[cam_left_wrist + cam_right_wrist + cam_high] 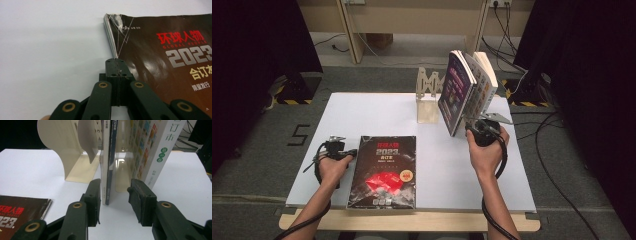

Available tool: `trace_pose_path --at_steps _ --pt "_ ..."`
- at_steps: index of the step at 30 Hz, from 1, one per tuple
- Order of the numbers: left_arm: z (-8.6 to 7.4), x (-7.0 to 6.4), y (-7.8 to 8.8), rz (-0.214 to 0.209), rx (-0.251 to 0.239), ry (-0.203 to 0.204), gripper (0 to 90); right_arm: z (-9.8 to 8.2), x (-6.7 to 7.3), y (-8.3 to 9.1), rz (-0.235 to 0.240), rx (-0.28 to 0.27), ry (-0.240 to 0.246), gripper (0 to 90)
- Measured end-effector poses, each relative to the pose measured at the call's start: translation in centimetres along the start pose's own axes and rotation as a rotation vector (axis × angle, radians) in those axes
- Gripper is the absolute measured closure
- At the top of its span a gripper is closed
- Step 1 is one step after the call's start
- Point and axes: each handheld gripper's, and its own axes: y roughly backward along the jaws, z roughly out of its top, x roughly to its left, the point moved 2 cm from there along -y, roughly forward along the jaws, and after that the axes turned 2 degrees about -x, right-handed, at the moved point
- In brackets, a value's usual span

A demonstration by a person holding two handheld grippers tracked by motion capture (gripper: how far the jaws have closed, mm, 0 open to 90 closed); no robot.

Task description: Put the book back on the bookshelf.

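My left gripper [117, 71] is clenched at the spine edge of the flat 2023 magazine [383, 170], which isn't shelved yet. Ahead of my released right gripper [115, 195], the upright books [467, 90] already lean in the bookstand [428, 95].

White table [362, 107] on grey floor [257, 135]; cables [557, 150] trail right; wooden frame [357, 35] behind.

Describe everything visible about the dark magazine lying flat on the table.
The dark magazine is thick, with a glossy brown-black cover, red and white Chinese title, "2023" and a red graphic. It lies flat, face up, on the white table near its front edge. Its far left corner is creased white and worn. The left gripper, jaws shut, meets its left edge there.
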Motion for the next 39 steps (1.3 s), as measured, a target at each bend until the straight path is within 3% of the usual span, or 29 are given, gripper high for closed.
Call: trace_pose_path --at_steps 9,15,29,39 --pt "-0.3 -2.2 -0.4 -0.047 0.012 -0.05 89.7 -0.9 0.4 -0.7 0.02 0.042 0.009 61.5" --pt "-0.4 -3.9 -0.7 -0.069 0.015 -0.109 89.6 -1.5 0.5 -1.1 0.025 0.066 0.004 61.4" --pt "-1.1 -6.0 -0.5 -0.105 0.029 -0.131 89.6 -2.3 0.7 -1.5 0.029 0.096 0.008 61.3" --pt "-1.9 -7.9 -0.3 -0.144 0.036 -0.15 89.5 -3.3 0.7 -2.2 0.042 0.148 -0.001 60.6"
